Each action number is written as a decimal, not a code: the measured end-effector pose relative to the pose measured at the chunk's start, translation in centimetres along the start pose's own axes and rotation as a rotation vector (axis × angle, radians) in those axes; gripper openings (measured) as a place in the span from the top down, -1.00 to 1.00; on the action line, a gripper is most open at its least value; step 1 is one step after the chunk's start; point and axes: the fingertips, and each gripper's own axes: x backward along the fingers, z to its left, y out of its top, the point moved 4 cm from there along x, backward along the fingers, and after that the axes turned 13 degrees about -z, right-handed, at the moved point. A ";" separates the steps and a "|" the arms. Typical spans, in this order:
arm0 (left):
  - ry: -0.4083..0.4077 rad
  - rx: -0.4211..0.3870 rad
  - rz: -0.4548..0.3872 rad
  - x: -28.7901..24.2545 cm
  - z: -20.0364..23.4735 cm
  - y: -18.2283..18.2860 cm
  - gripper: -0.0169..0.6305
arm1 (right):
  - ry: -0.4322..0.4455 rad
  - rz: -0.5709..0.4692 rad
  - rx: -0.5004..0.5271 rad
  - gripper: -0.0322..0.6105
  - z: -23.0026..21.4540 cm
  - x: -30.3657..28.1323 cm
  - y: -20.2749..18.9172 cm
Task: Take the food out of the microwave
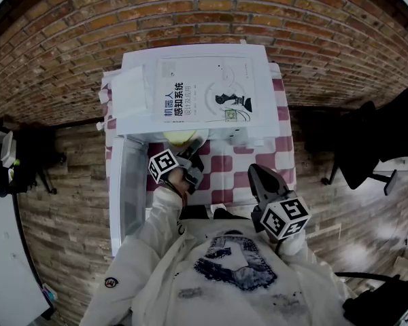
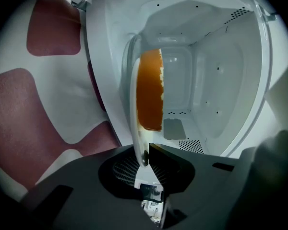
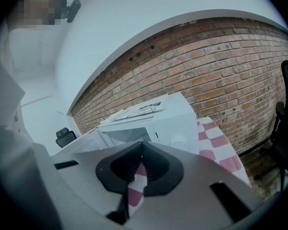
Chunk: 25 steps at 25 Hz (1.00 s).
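Note:
A white microwave (image 1: 139, 90) stands on a red-and-white checked table (image 1: 224, 165), its door (image 1: 130, 189) swung open to the left. A white plate (image 2: 134, 95) carrying orange food (image 2: 151, 90) sits at the mouth of the cavity (image 2: 216, 80). In the left gripper view it appears edge-on. My left gripper (image 2: 145, 159) is shut on the plate's near rim, which is pinched between the pads. In the head view the left gripper (image 1: 190, 156) reaches into the opening under the plate (image 1: 183, 138). My right gripper (image 1: 262, 182) hangs back near my body, shut and holding nothing.
A book (image 1: 204, 90) lies on top of the microwave (image 3: 168, 121). A brick wall (image 1: 204, 12) runs behind the table. Black chairs stand at the right (image 1: 367, 145) and the left (image 1: 27, 155) on the wooden floor.

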 end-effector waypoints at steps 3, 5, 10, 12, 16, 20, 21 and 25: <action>-0.008 0.020 -0.007 0.0 0.1 0.0 0.77 | -0.002 0.002 -0.002 0.86 -0.1 0.0 -0.1; -0.017 0.036 -0.013 0.0 0.2 0.0 0.78 | -0.003 0.003 -0.003 0.85 -0.1 0.0 -0.1; -0.041 0.085 -0.031 0.0 0.4 -0.1 0.81 | -0.002 0.007 -0.006 0.86 -0.2 0.1 -0.2; -0.046 0.098 -0.035 0.0 0.4 -0.2 0.82 | -0.001 0.010 -0.006 0.86 -0.2 0.1 -0.3; -0.070 0.137 -0.046 -0.1 0.4 -0.2 0.84 | 0.002 0.016 -0.006 0.86 -0.2 0.1 -0.3; -0.079 0.153 -0.057 0.1 0.6 -0.2 0.88 | 0.004 0.018 -0.007 0.86 -0.3 0.2 -0.4; -0.085 0.155 -0.057 0.1 0.5 -0.3 0.88 | 0.005 0.018 -0.007 0.86 -0.3 0.3 -0.4; -0.080 0.164 -0.071 0.4 1.0 -0.4 0.88 | 0.008 0.019 -0.010 0.86 -0.4 0.5 -0.4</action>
